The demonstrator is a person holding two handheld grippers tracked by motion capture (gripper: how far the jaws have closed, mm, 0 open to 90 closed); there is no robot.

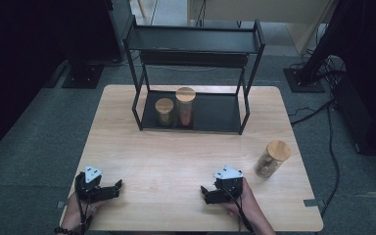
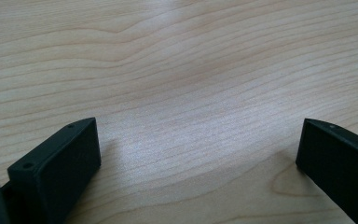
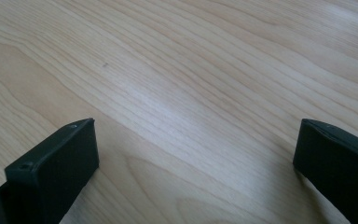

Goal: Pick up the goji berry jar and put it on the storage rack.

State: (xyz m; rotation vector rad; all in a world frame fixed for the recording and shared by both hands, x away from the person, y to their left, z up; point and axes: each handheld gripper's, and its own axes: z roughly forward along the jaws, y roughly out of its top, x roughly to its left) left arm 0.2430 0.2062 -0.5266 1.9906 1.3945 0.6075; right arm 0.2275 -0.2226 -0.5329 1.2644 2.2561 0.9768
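My left gripper (image 1: 116, 186) rests on the wooden table (image 1: 176, 152) near its front left, held in a hand, its jaws pointing right. In its own view the left gripper (image 2: 198, 144) is open over bare wood. My right gripper (image 1: 204, 193) lies at the front right of centre, jaws pointing left, and in its own view the right gripper (image 3: 196, 144) is open with nothing between its black jaws. A glass jar with a wooden lid (image 1: 272, 158) stands to the right of the right gripper, apart from it.
A black two-tier metal shelf (image 1: 194, 44) stands at the back of the table. On its lower tier are a short jar (image 1: 164, 111) and a taller jar (image 1: 185, 106), both with wooden lids. Cables and stand bases lie on the grey floor around.
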